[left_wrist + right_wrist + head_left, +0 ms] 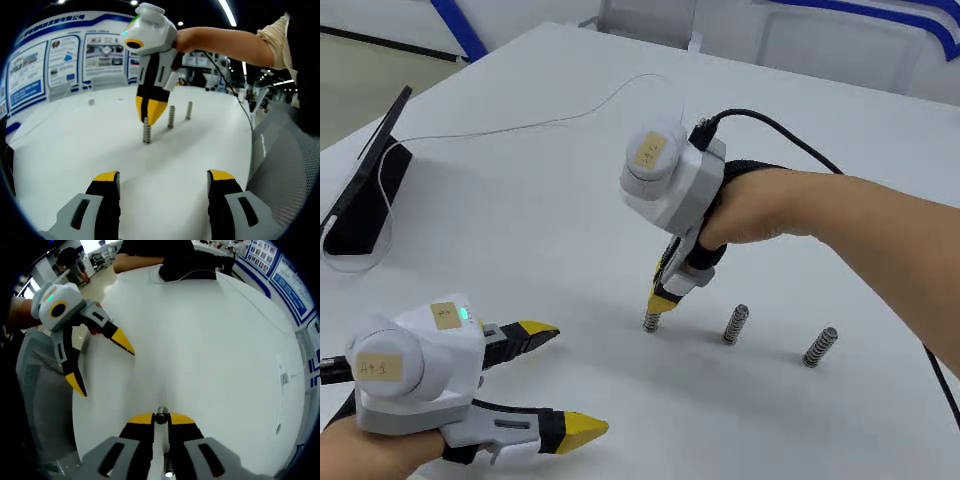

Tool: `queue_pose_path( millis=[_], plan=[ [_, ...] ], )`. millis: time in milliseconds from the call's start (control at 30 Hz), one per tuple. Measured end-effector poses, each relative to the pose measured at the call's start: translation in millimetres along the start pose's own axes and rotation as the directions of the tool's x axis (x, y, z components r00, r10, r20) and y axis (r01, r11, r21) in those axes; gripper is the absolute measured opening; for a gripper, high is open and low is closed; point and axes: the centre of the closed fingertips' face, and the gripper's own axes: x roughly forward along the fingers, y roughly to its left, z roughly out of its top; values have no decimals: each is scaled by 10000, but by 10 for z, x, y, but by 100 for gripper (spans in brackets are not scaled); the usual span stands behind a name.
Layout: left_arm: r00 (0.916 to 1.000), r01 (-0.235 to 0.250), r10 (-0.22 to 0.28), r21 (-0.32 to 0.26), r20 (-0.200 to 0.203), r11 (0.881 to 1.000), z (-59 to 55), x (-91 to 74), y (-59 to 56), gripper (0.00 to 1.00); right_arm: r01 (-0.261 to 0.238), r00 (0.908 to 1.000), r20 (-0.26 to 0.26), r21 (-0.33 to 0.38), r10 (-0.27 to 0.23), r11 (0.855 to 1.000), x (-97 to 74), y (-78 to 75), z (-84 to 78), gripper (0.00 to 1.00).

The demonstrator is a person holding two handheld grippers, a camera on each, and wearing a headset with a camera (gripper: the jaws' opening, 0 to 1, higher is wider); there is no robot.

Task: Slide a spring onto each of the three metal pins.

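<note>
Three springs (735,324) stand upright on the table (520,220); we judge the last seating in hand, right gripper (662,300) pinched on the leftmost spring (651,321), left gripper (577,380) wide and empty, next needing a straight release.

The right gripper (660,303) and left gripper (580,378) have smooth, slightly glossy white plastic housings, matt black plastic jaws and yellow tips with a dull sheen. Each housing carries a tan paper label (650,150). The spring (651,321) pinched at the right gripper's tips and the two springs (735,324) just beside it are bright coiled metal. Under them the table (520,220) is smooth, matt white.
</note>
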Motion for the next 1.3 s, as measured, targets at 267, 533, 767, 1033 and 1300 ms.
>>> queue_pose_path(
  millis=[267, 533, 767, 1033, 1300],
  plan=[
    [10000, 25, -25, 7, -15, 10000, 3, 6, -9, 72, 15, 10000, 78, -57, -15, 10000, 9, -25, 10, 12],
    [10000, 75, -75, 31, -38, 10000, 5, 10, -16, 72, 56, 9999, 152, -101, -54, 9999, 11, -38, 15, 13],
    [9999, 108, -108, 58, -41, 9999, 13, 17, -20, 72, 82, 9997, 252, -104, -79, 9999, -3, -36, 20, 14],
    [9999, 158, -158, 83, -46, 9998, 14, 25, -34, 72, 141, 9995, 276, -142, -137, 9998, -20, -20, 8, 16],
    [9997, 215, -215, 129, -71, 9997, 17, 29, -46, 72, 254, 9990, 386, -180, -247, 9995, -63, -13, 7, 18]
  ],
)
